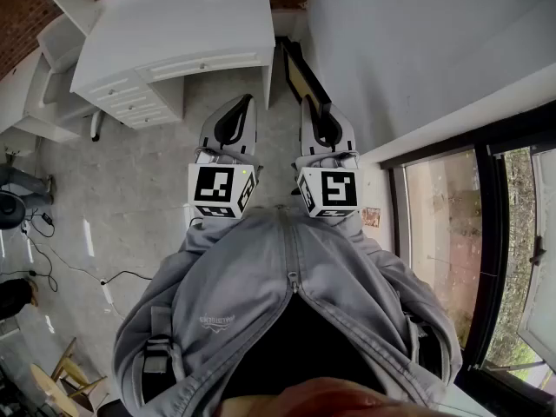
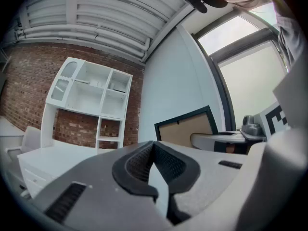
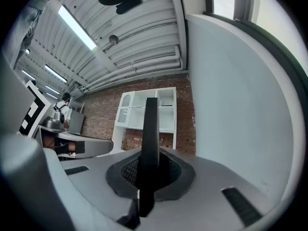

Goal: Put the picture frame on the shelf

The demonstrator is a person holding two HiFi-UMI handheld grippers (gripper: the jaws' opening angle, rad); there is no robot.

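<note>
White shelf [image 2: 91,94] compartments stand against the brick wall at the left of the left gripper view, on top of a white counter [image 1: 174,46] with drawers that fills the upper left of the head view. A thin cable [image 1: 65,263] trails over the grey floor at the left edge.

Just left of centre, the left gripper [image 1: 236,111] points level with its jaws pressed together and nothing between them.

Just right of centre, the right gripper [image 1: 320,115] is clamped on the picture frame [image 1: 300,72]. It holds the dark-rimmed frame by one edge, so the frame runs on ahead of the jaws toward the top of the picture. The tan backing shows in the left gripper view. The frame hangs in the air close beside the pale wall [image 1: 408,42] on the right and well apart from the shelf. Windows [image 1: 443,241] fill the far right.

My reading is that the carry has only begun, and the grip is the weak point. One narrow pinch on a long frame leaves much of it hanging free, so a quick turn could make it pivot or slide in the pads. The far corner could also strike the wall or the counter's edge on the way left. At the shelf, a frame entering a compartment tilted may catch on a divider. The closed left gripper gives no support as it stands.
</note>
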